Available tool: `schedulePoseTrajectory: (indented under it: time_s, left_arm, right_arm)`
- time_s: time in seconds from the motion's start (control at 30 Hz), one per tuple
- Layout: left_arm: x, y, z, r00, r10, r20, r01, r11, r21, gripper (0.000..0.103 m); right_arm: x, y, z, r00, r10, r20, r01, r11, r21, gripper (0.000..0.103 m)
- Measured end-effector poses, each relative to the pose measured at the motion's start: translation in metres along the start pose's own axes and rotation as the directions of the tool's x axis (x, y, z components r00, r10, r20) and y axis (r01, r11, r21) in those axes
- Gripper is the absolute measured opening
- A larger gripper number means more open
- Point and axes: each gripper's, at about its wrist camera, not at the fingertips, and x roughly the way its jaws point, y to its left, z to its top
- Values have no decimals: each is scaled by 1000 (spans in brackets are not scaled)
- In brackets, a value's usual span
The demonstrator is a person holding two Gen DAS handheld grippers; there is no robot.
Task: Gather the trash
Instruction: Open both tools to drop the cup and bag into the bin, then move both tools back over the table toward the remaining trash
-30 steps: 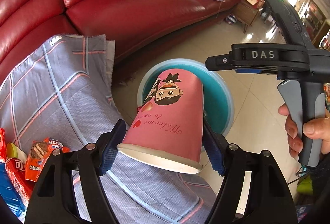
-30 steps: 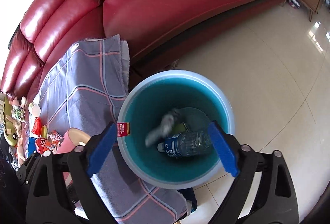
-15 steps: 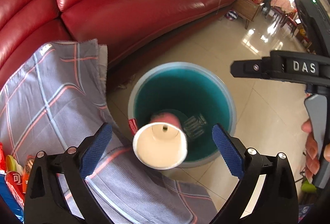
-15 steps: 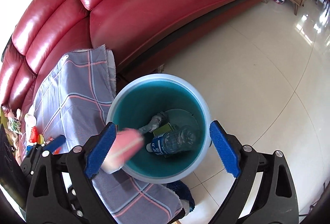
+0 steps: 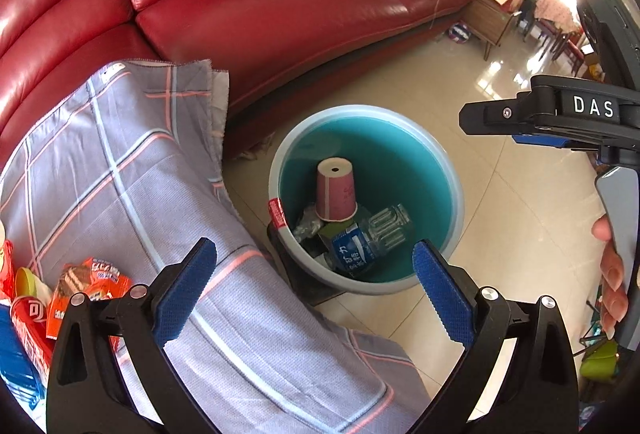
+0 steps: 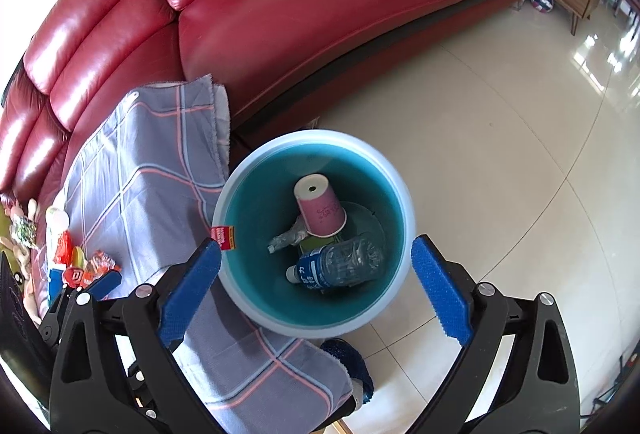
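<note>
Both grippers' ribbed blue fingers [image 5: 185, 288] spread, empty, above round teal plastic bin [image 5: 454, 194] with upturned pink paper cup [image 5: 335, 190].

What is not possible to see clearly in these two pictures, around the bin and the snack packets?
- Bin contents: in both views the pink cup and the bottle cover what lies under them; the green item there cannot be identified.
- Snack packets: in the left wrist view cut off by the image edge and the left gripper; too small in the right wrist view.
- Right gripper: open, but its handle is outside its own view.
</note>
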Motion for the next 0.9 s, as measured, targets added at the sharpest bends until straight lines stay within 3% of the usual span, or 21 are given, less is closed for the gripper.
schedulePoseTrajectory:
  time_s: [0.43,0.9]
  left_arm:
    - [-68,45,-56,997,34,62,-28,996,-84,99]
    - [-145,140,-171,986,142,93,-114,960,-257,99]
  right_arm:
    - [-29,57,-38,1000,21,21,-20,997,-70,92]
    - [-39,160,-112,998,64,-30,-69,969,-238,92]
